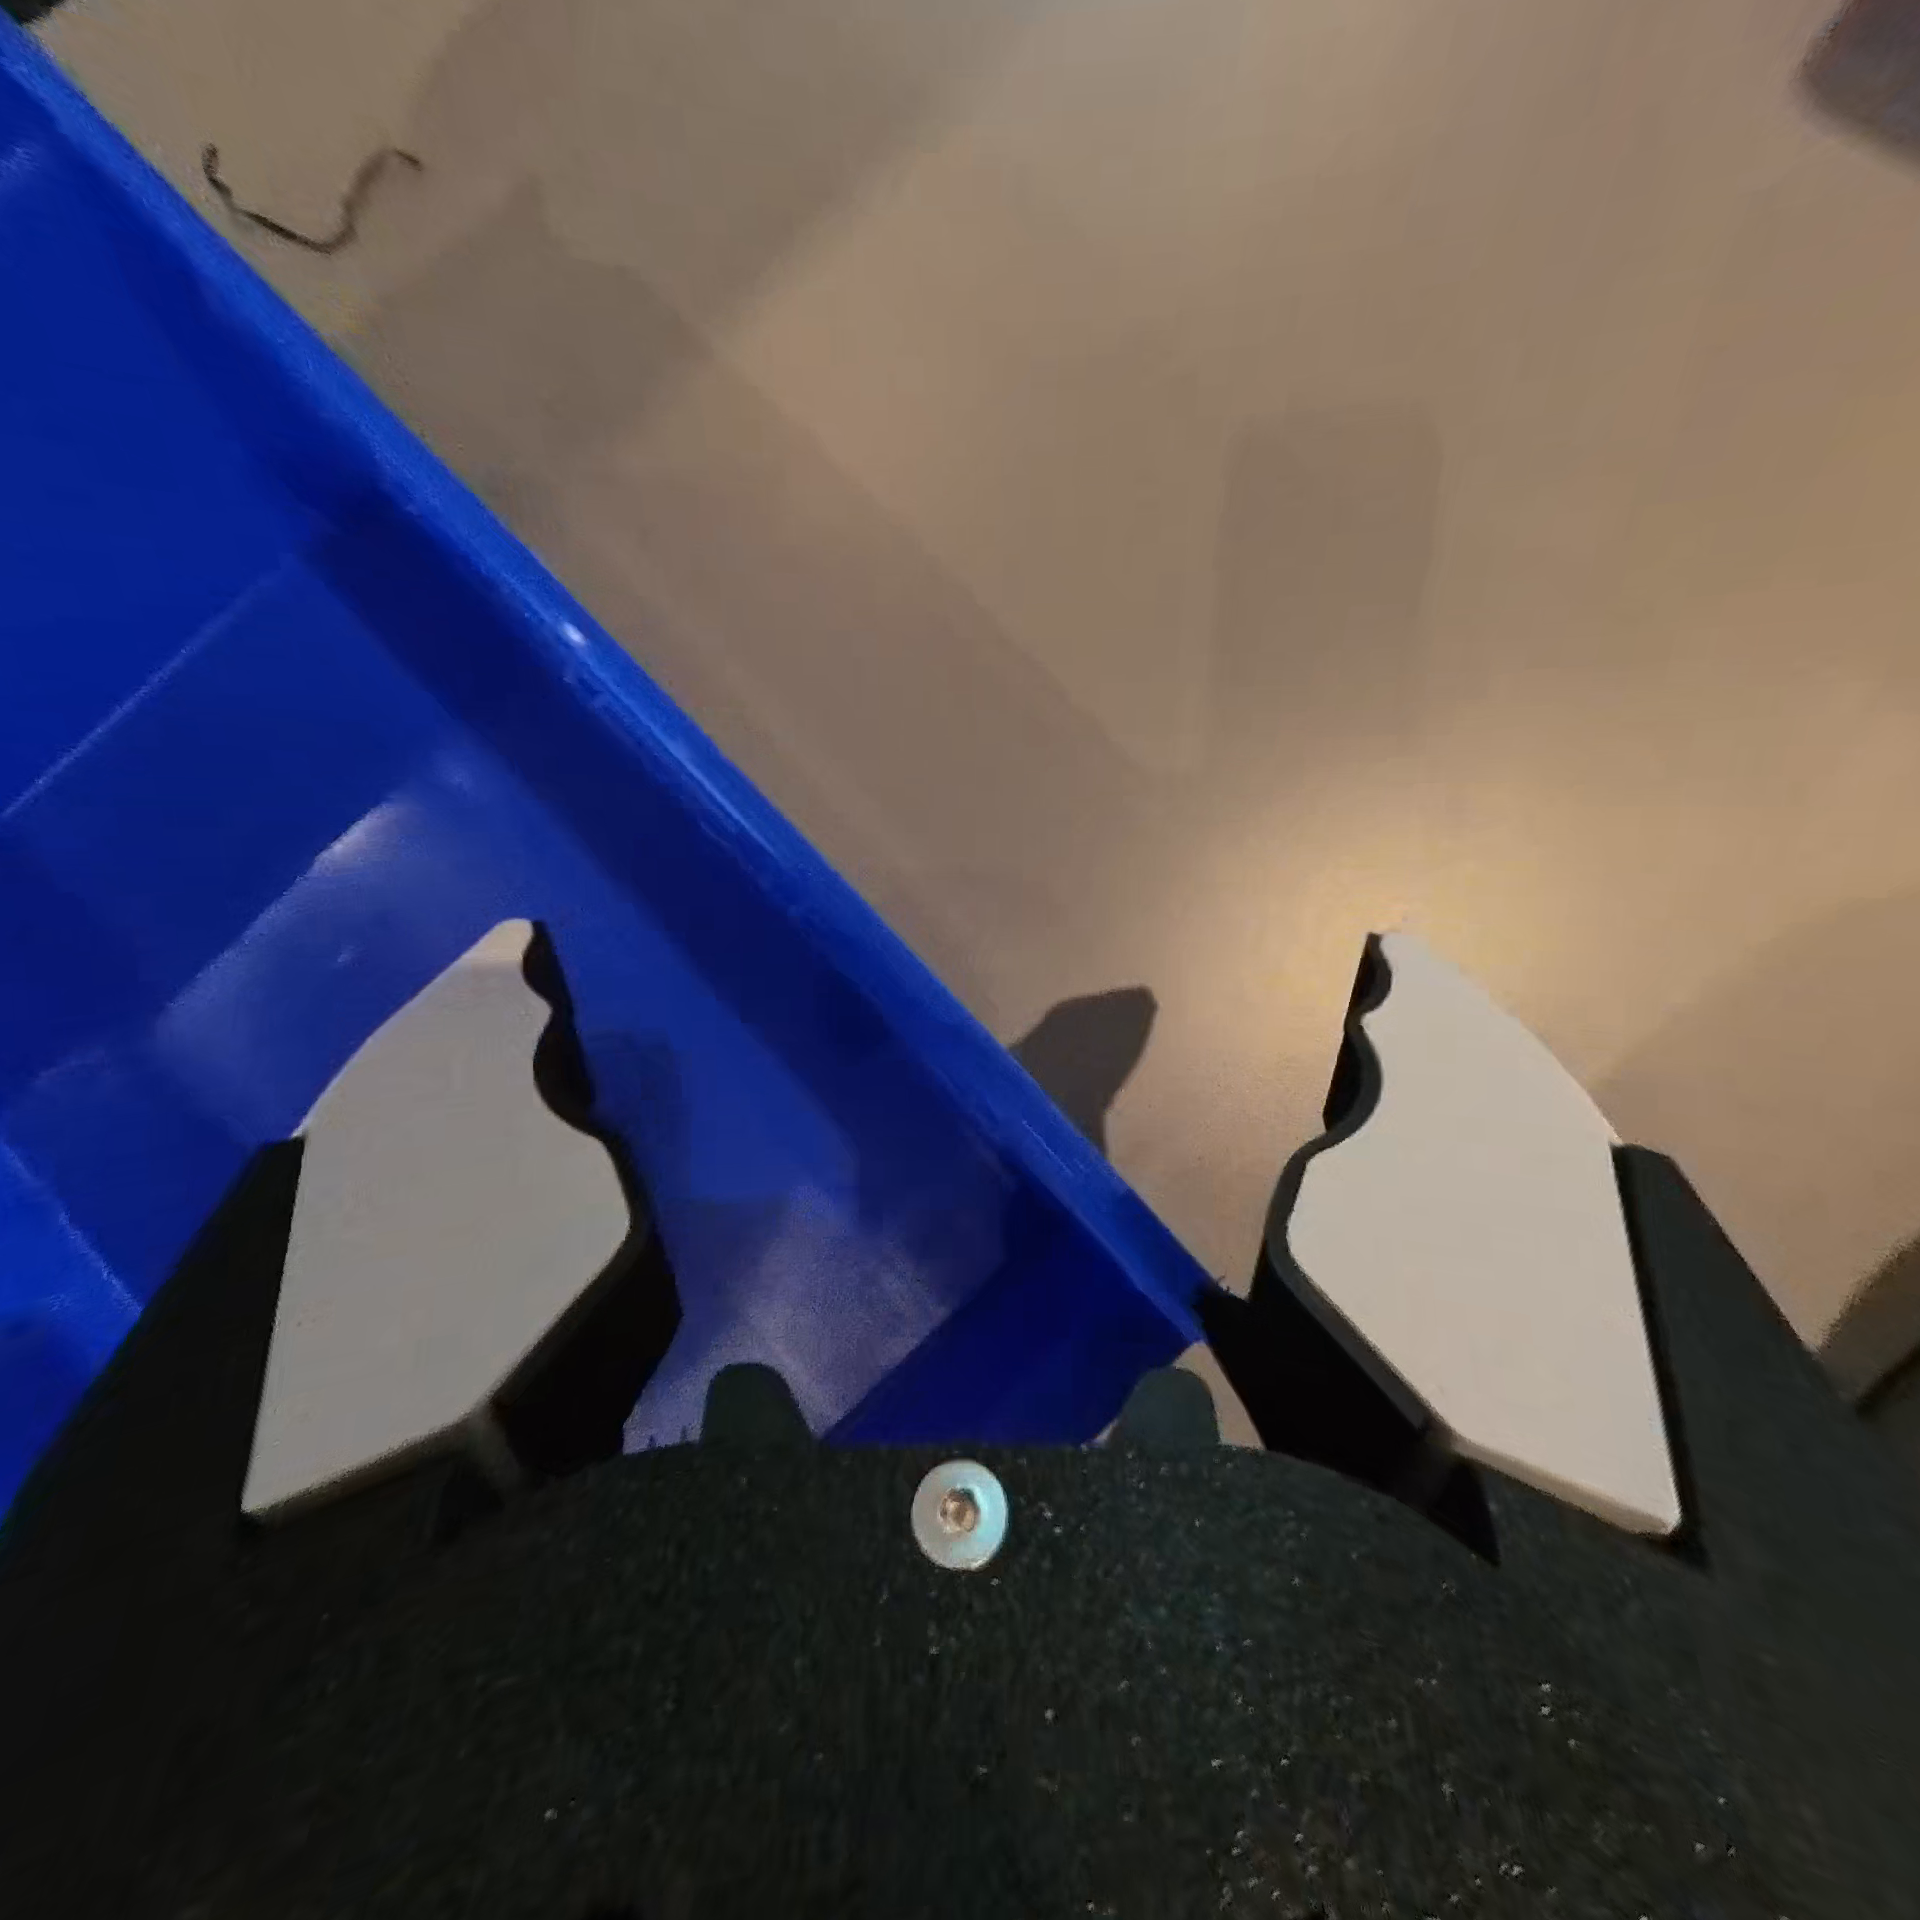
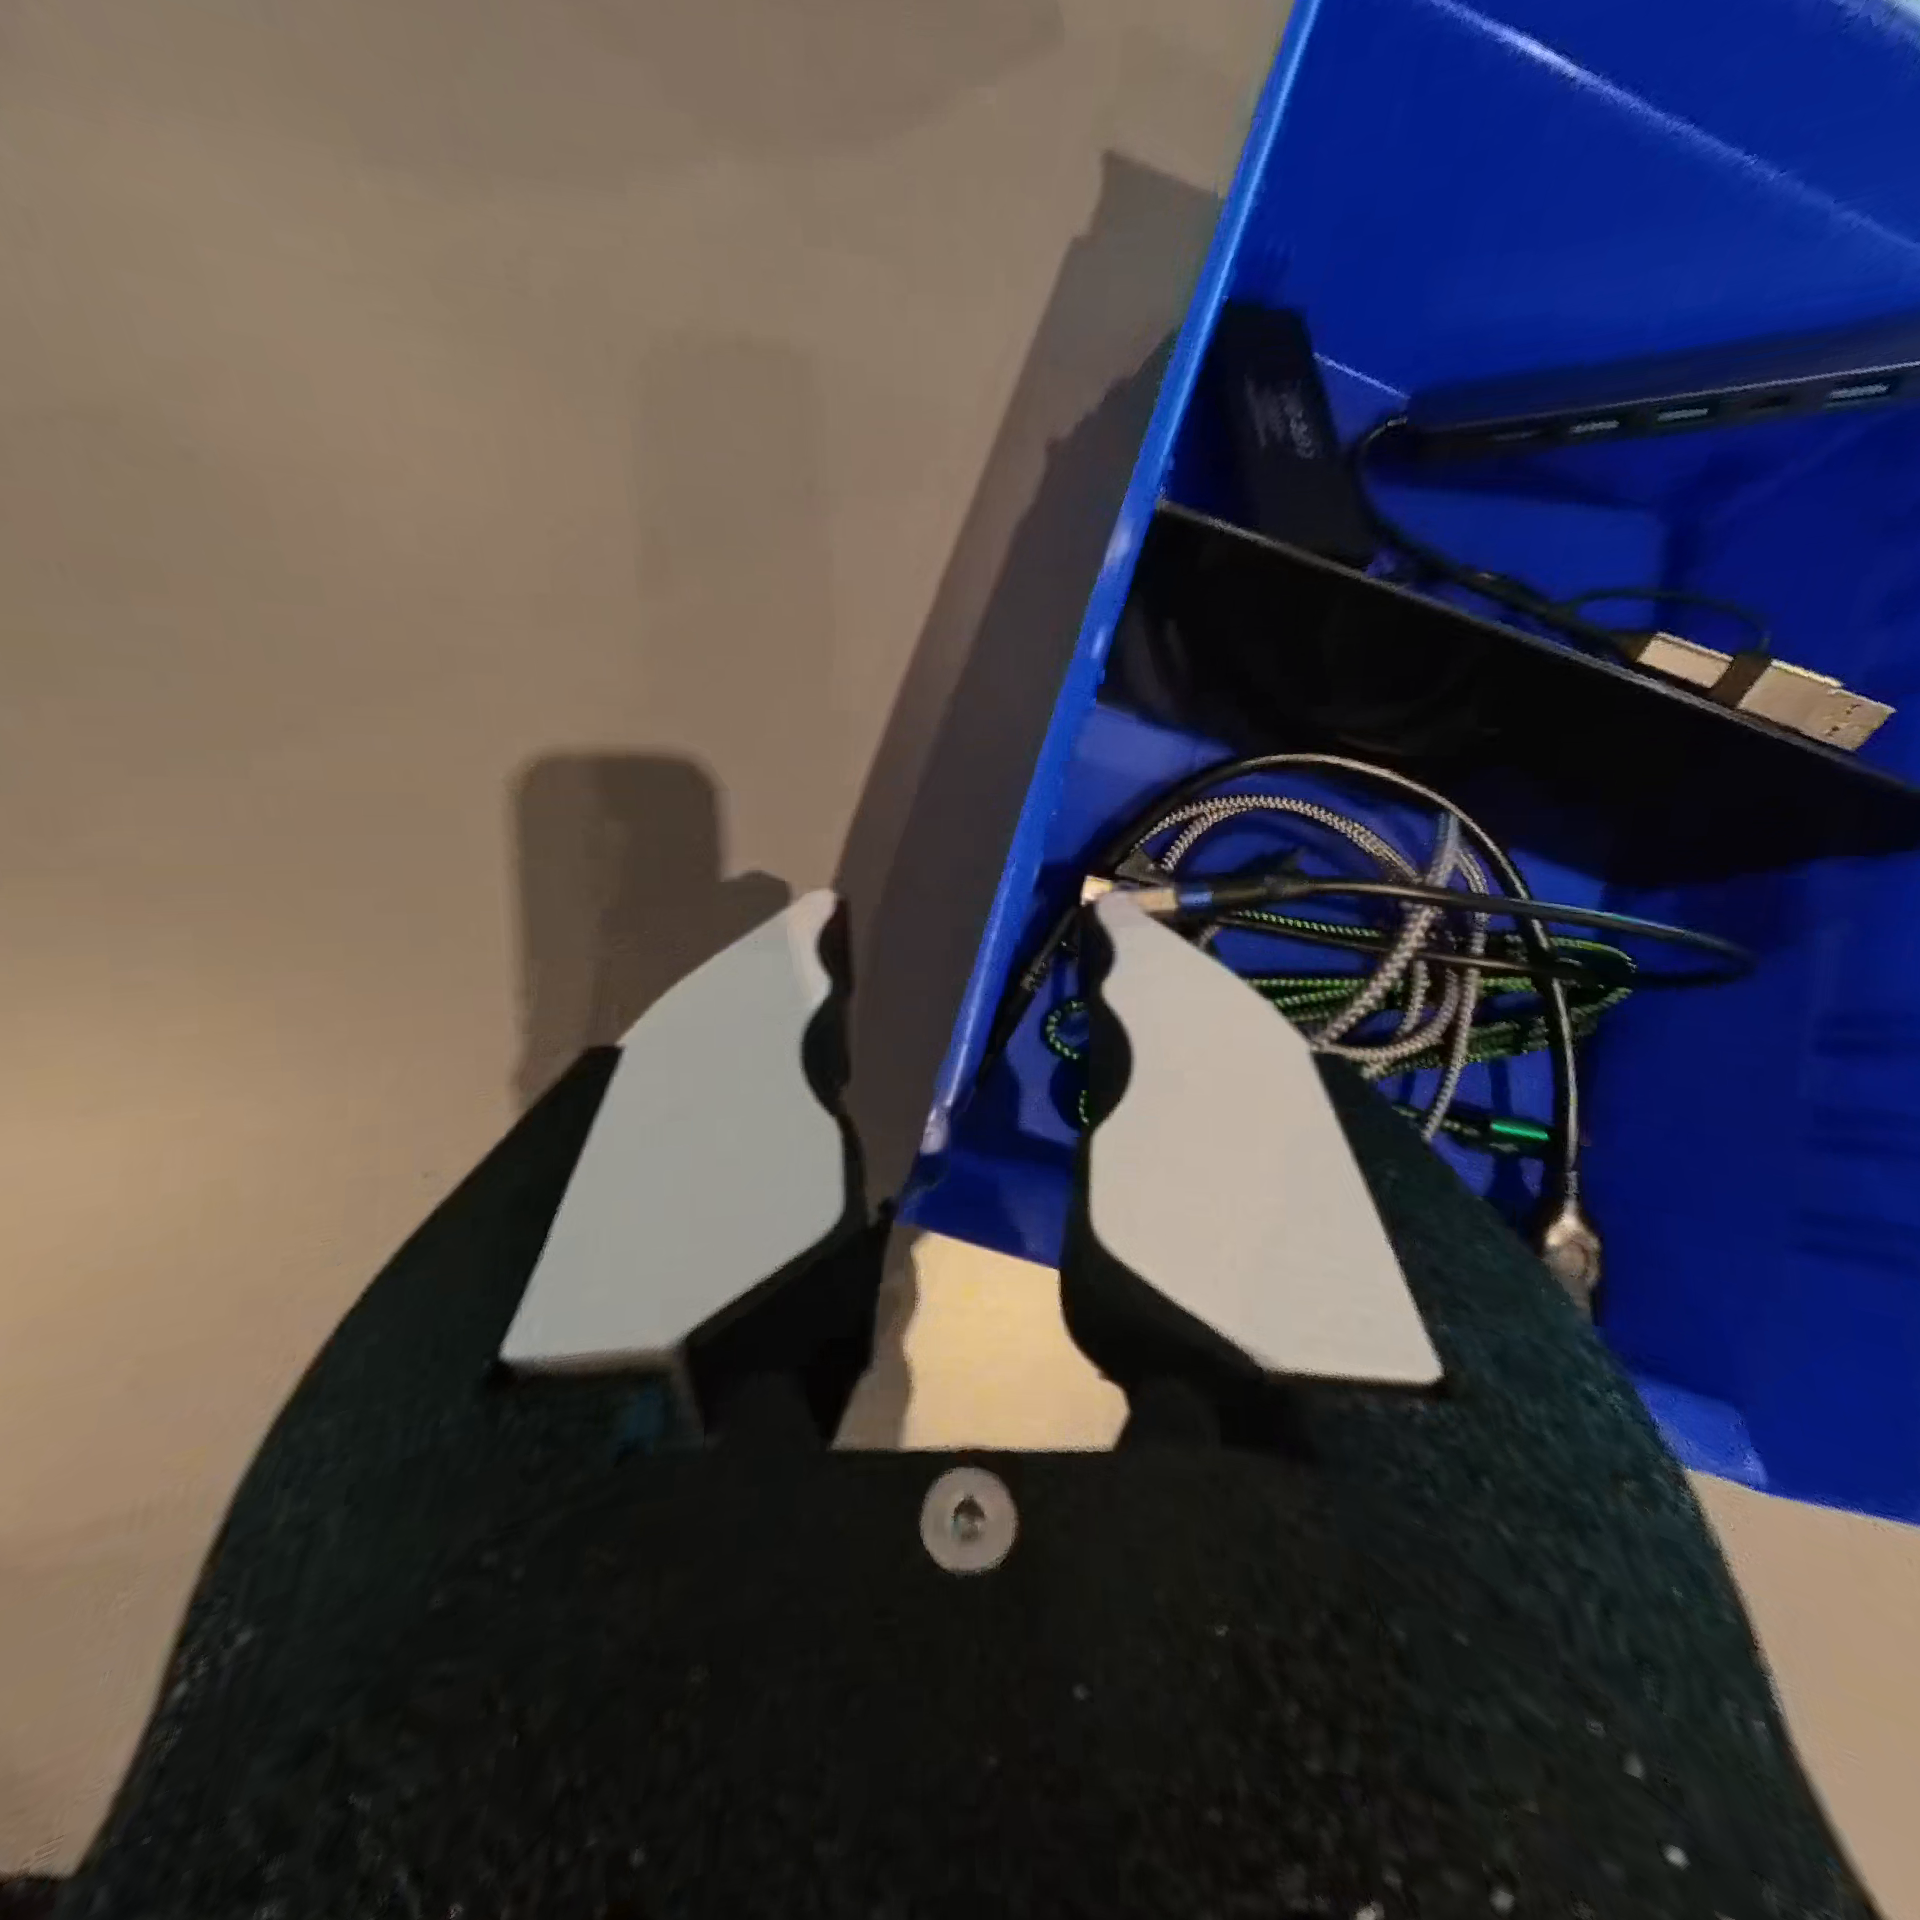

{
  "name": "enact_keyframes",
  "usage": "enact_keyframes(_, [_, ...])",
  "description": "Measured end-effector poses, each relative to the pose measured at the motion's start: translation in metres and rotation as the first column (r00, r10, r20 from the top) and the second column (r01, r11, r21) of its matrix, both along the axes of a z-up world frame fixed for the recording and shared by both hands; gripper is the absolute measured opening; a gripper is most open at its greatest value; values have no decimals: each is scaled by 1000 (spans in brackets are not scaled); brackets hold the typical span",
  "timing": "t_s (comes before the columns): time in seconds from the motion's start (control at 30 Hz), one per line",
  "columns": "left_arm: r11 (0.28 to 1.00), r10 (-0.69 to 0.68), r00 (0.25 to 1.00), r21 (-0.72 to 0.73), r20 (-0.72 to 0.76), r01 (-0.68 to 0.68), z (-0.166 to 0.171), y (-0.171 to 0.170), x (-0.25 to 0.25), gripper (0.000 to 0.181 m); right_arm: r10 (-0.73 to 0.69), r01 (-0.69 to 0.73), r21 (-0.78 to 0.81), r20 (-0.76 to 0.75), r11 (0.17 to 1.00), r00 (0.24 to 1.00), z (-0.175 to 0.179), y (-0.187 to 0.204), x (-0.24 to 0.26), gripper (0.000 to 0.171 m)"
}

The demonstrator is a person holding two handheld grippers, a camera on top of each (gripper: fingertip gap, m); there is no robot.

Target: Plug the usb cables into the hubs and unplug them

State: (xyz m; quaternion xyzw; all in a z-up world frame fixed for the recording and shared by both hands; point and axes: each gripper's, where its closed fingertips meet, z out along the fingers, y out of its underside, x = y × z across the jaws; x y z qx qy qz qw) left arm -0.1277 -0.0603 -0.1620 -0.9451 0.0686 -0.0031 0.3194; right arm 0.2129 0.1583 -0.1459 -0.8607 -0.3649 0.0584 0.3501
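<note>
Blue plastic bin (image 2: 1558, 208) runs past top and right edges of right wrist view. Tangled braided cables (image 2: 1382, 935) partly hidden behind right gripper's grey finger (image 2: 1226, 1164). Dark blurred object (image 1: 1870, 62) cut off at corner of left wrist view; identity unclear.

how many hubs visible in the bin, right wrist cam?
2. A black boxy hub stands against the blue bin wall in the far compartment; a long slim hub lies beside it, further right. The black divider may hide more.

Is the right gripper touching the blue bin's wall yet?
Cannot tell. In the right wrist view the open right gripper straddles the blue bin wall, but motion blur hides any contact.
</note>
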Motion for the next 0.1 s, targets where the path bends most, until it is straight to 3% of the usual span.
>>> enact_keyframes(0.03, [1000, -4, 1000, -11, 8, 4, -3, 1, 3, 137, -10, 10, 1, 32, 1000, 999, -3, 1, 2, 35])
enact_keyframes(0.1, [1000, -8, 1000, -4, 16, 8, -7, 6, 8, 136, -31, 31, 1, 98, 1000, 995, -9, 4, 8, 18])
